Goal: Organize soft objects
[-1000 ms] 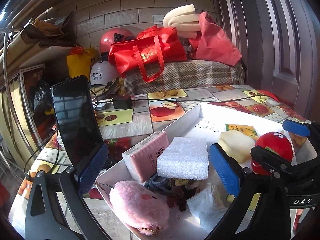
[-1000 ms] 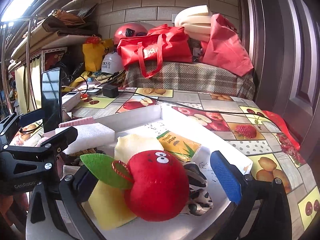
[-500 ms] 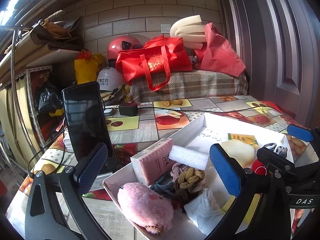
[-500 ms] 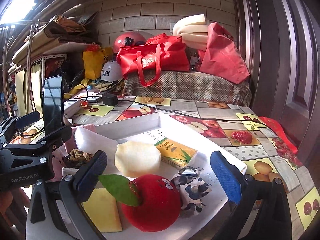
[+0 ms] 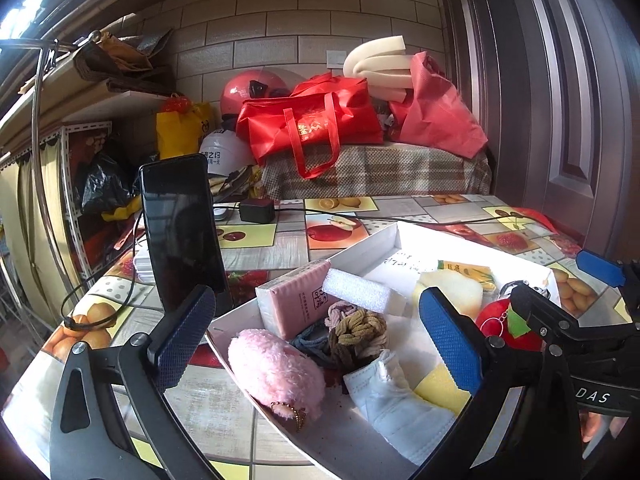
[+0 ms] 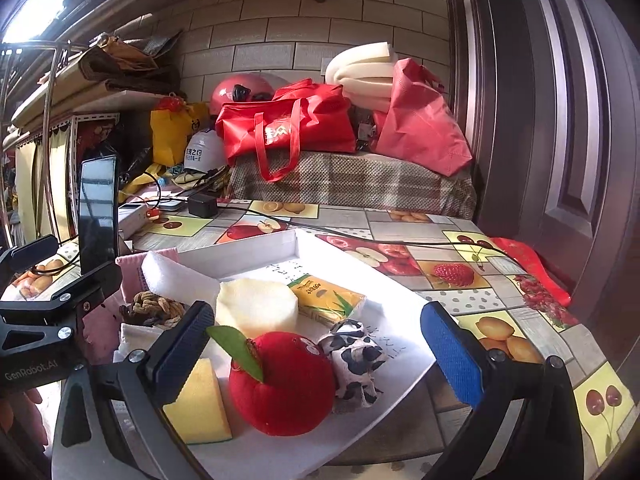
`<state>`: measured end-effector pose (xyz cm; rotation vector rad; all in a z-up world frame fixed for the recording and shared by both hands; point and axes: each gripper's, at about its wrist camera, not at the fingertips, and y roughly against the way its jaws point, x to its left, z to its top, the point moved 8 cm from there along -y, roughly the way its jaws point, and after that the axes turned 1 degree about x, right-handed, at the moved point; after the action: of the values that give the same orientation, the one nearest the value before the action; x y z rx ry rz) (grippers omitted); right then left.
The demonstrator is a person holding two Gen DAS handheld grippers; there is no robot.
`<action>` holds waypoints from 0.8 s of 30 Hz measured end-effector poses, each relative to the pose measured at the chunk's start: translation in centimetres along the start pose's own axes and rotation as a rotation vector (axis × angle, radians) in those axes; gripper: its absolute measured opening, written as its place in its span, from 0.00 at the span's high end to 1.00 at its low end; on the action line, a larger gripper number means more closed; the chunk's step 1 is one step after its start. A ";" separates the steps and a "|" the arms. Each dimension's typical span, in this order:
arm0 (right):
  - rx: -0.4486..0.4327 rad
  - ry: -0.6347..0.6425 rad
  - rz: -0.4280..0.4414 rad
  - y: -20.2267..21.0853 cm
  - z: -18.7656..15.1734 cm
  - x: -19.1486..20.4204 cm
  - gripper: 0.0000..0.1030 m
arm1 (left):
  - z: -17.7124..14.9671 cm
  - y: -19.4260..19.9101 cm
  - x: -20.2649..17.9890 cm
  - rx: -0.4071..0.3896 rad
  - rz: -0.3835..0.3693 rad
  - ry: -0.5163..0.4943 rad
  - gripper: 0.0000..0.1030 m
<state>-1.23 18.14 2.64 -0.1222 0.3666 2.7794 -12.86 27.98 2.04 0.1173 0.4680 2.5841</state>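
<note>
A shallow white tray (image 5: 362, 246) sits on a table covered with a fruit-print cloth (image 5: 256, 254), and it holds the soft things. The left gripper (image 5: 316, 336) hovers low over the tray's near left end with its blue-padded fingers spread wide and nothing between them; a fluffy pink plush (image 5: 276, 372) lies just beyond the gap, at the tray's near left corner. Just to the right of the plush are a pile of braided hair ties (image 5: 358, 334) and a folded white face mask (image 5: 394, 404). Farther back, a pink wrapped pack (image 5: 294, 304) leans beside a white foam block (image 5: 362, 290). The right gripper (image 6: 316, 356) is held over the tray's near right part, its fingers likewise wide apart and empty. Between them, resting on the tray floor, sits a red plush apple (image 6: 282, 384) with a green leaf, touching neither pad. A yellow sponge (image 6: 198, 404) lies just left of the apple, a black-and-white spotted cloth bundle (image 6: 356, 360) just right of it, and a pale round foam piece (image 6: 256, 308) and a yellow packet (image 6: 326, 300) lie farther off. A dark phone (image 5: 180, 232) stands upright on the table left of the tray. At the far end, red bags (image 5: 308, 124) and a pink helmet (image 5: 250, 90) sit against a brick wall.
</note>
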 end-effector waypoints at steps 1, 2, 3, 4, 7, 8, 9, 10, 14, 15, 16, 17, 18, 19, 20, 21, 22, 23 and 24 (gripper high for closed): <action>0.005 -0.004 0.002 0.2 -0.1 -0.1 0.00 | -0.1 0.2 -0.1 0.003 -0.006 0.001 0.00; 0.010 -0.009 0.006 0.4 -0.3 -0.3 0.00 | -0.2 0.4 -0.3 0.006 -0.011 0.002 0.00; 0.013 -0.013 0.009 0.6 -0.5 -0.4 0.00 | -0.3 0.7 -0.5 0.006 -0.016 0.000 0.00; 0.014 -0.015 0.012 0.9 -0.6 -0.5 0.00 | -0.4 1.0 -0.7 0.004 -0.021 -0.002 0.00; 0.017 -0.013 0.020 1.9 -1.2 -0.8 0.00 | -0.6 1.9 -1.4 -0.001 -0.029 -0.015 0.00; 0.017 -0.012 0.023 2.2 -1.3 -0.9 0.00 | -0.7 2.3 -1.6 -0.007 -0.029 -0.020 0.00; 0.018 -0.012 0.024 2.5 -1.4 -1.0 0.00 | -0.8 2.6 -1.9 -0.010 -0.029 -0.025 0.00; 0.024 -0.012 0.023 2.7 -1.7 -1.2 0.00 | -1.0 2.9 -2.1 -0.008 -0.031 -0.028 0.00; 0.056 -0.037 0.026 3.4 -2.6 -2.3 0.00 | -1.6 3.9 -3.2 0.013 -0.056 -0.043 0.00; 0.061 -0.044 0.028 3.6 -2.8 -2.6 0.00 | -1.7 4.4 -3.5 0.008 -0.062 -0.048 0.00; 0.061 -0.049 0.031 4.1 -3.0 -2.9 0.00 | -1.8 5.0 -3.7 -0.003 -0.067 -0.051 0.00; 0.058 -0.050 0.031 4.5 -3.1 -3.2 0.00 | -1.9 5.6 -4.0 -0.012 -0.073 -0.054 0.00; 0.052 -0.046 0.030 5.1 -3.3 -3.4 0.00 | -2.1 6.1 -4.3 -0.013 -0.081 -0.058 0.00; 0.045 -0.038 0.028 5.7 -3.5 -3.6 0.00 | -2.4 6.4 -4.7 -0.007 -0.088 -0.063 0.00; 0.038 -0.031 0.026 6.3 -3.6 -3.8 0.00 | -2.6 6.8 -5.1 0.002 -0.095 -0.070 0.00; 0.029 -0.020 0.025 7.0 -3.7 -3.9 0.00 | -2.8 7.1 -5.5 0.009 -0.103 -0.076 0.00; 0.025 -0.008 0.023 7.5 -4.0 -4.1 0.00 | -3.0 7.4 -5.8 0.014 -0.109 -0.082 0.00; 0.025 -0.002 0.022 8.0 -4.2 -4.3 0.00 | -3.1 7.7 -6.2 0.018 -0.117 -0.086 0.00; 0.026 0.000 0.021 8.5 -4.4 -4.6 0.00 | -3.3 8.1 -6.6 0.022 -0.133 -0.088 0.00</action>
<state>0.38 7.82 0.96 -0.1134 0.4061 2.7940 -11.47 17.13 1.85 0.2003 0.4567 2.4331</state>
